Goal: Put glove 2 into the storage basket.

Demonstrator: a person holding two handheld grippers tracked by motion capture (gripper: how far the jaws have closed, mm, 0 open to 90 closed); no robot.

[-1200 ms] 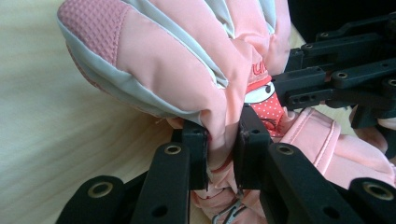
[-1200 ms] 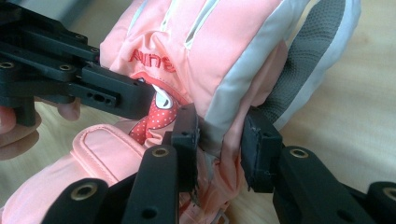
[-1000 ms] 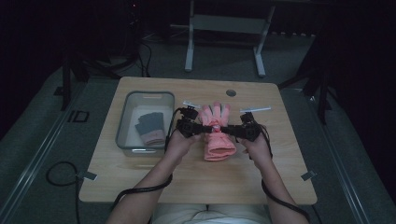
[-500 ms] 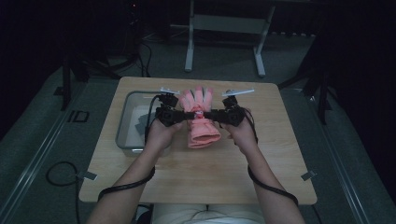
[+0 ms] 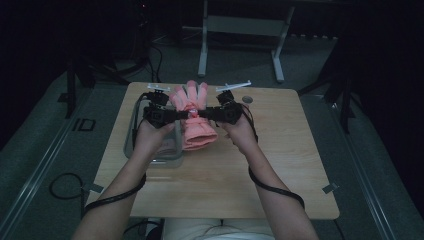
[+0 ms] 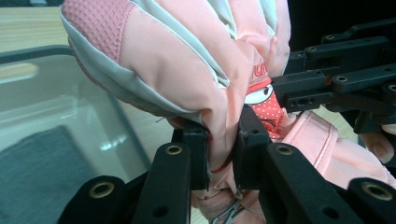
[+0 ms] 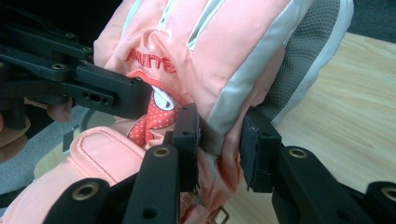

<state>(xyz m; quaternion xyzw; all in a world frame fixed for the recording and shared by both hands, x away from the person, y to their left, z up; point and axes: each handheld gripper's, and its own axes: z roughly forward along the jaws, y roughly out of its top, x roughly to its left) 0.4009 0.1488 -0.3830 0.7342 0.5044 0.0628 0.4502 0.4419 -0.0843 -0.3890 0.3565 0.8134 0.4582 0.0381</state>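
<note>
Dim room, wooden bench (image 5: 280,165). Both hands hold a pink glove (image 5: 196,120) up over it: left gripper (image 5: 176,115) and right gripper (image 5: 205,115) each clamp a side. Clear bin (image 5: 131,145) sits just left, partly under it.

The glove (image 6: 177,70) was smooth matt pink cloth with a rough waffle patch; the worktop (image 5: 280,150) pale wood; the tub (image 6: 56,116) glossy clear plastic.

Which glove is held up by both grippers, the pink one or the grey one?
The pink glove, pinched from both sides above the table; the grey glove lies in the clear bin.
</note>
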